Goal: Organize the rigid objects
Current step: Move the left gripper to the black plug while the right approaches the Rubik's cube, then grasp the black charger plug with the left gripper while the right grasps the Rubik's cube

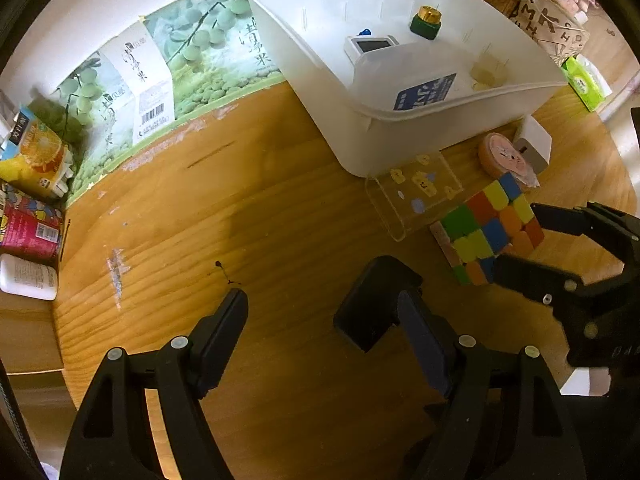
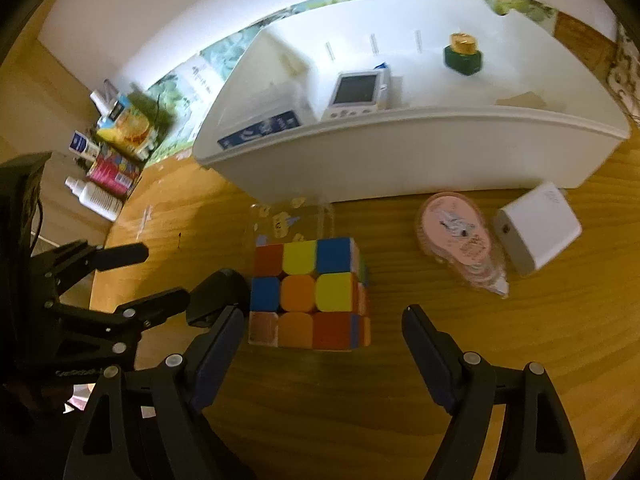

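Observation:
A colourful puzzle cube [image 2: 308,294] sits on the wooden table, just ahead of my right gripper [image 2: 324,316], which is open with its fingers on either side of the cube's near face. In the left wrist view the cube [image 1: 490,228] lies to the right, with the right gripper [image 1: 516,236] around it. My left gripper [image 1: 320,304] is open and empty; a small black object [image 1: 374,300] lies by its right finger. A white bin [image 2: 400,160] behind holds a green jar [image 2: 462,54], a small screen device [image 2: 354,92] and a blue-labelled box [image 2: 260,128].
A clear plastic case [image 2: 292,220] lies between cube and bin. A pink round tape dispenser [image 2: 456,232] and a white charger [image 2: 536,228] lie to the right. Boxes and bottles [image 1: 32,200] stand at the far left by the wall. A green tissue pack [image 1: 584,84] is far right.

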Demonstrator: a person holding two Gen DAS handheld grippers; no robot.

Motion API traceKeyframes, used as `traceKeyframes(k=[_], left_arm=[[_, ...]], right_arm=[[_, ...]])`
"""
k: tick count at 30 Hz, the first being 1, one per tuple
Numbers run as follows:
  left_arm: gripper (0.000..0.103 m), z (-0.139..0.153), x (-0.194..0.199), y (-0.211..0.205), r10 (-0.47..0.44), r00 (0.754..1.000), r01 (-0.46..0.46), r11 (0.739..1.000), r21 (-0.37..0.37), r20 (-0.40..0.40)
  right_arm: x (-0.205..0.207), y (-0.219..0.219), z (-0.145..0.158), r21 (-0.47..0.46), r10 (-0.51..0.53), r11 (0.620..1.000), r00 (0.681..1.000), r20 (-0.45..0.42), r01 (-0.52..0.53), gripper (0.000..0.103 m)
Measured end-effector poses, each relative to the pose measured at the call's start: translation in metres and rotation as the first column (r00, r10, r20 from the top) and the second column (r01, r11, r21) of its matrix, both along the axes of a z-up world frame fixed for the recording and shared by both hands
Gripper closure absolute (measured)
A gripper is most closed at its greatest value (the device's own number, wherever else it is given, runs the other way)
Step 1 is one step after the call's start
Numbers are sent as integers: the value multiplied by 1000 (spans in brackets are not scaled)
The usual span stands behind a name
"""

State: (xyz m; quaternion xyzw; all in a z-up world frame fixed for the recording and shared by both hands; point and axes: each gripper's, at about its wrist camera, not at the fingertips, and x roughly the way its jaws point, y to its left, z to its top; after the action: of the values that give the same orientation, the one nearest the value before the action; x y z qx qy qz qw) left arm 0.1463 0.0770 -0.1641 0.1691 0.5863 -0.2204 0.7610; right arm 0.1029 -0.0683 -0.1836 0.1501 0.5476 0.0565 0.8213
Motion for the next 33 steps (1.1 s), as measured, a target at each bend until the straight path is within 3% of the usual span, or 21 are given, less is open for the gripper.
traceKeyframes(k=[18, 25, 33], left_arm=[[23, -19, 5, -9, -15, 998, 16, 1000, 9, -67], [23, -26, 12, -17, -6, 994, 3, 1000, -26, -106], [23, -35, 17, -24, 3, 988, -9, 999, -41, -154]], right_arm=[[10, 18, -10, -42, 70, 997, 996, -55, -72, 21], [10, 17, -14, -52, 55, 997, 996, -72, -59, 36], [6, 15, -14, -62, 60, 996, 996, -67, -64, 38]])
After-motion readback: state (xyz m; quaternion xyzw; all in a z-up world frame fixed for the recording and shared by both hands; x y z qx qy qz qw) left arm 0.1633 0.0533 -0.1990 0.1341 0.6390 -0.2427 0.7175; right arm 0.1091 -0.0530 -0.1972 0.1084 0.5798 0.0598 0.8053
